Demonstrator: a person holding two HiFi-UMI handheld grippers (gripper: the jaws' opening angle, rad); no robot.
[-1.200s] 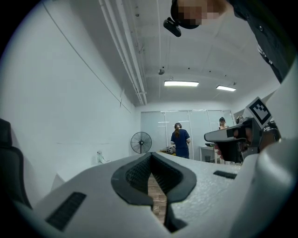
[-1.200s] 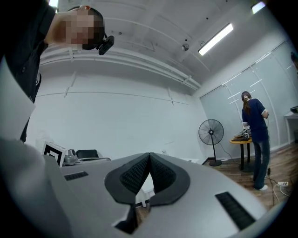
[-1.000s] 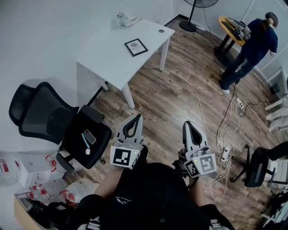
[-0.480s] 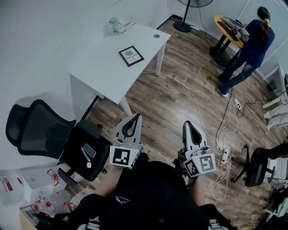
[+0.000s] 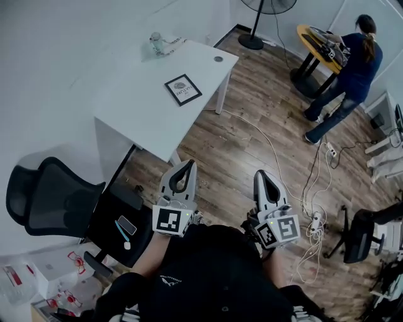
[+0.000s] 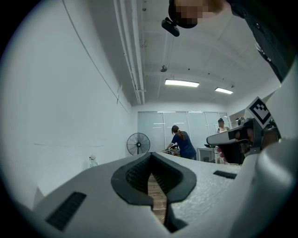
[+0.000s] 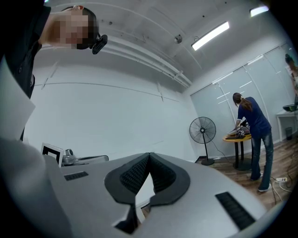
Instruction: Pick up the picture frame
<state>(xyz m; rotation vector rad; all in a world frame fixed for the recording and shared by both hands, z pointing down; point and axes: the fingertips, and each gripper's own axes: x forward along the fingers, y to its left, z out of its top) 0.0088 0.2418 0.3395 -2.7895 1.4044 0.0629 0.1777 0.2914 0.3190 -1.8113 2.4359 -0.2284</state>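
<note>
A small black picture frame with a white mat lies flat on the white table far ahead, left of centre in the head view. My left gripper and right gripper are held level near my body over the wooden floor, well short of the table. Both are shut with nothing between the jaws. In the left gripper view the shut left gripper points down the room. In the right gripper view the right gripper also stands shut; the frame is hidden there.
A black office chair with a phone on its seat stands to my left. White cables trail across the floor to a power strip at right. A person works at a round yellow table; a standing fan is at the back.
I have moved forward toward the table with both grippers shut. The chair has slid down and back in the head view, and the table and frame appear nearer. The person stepped closer to the round table.
</note>
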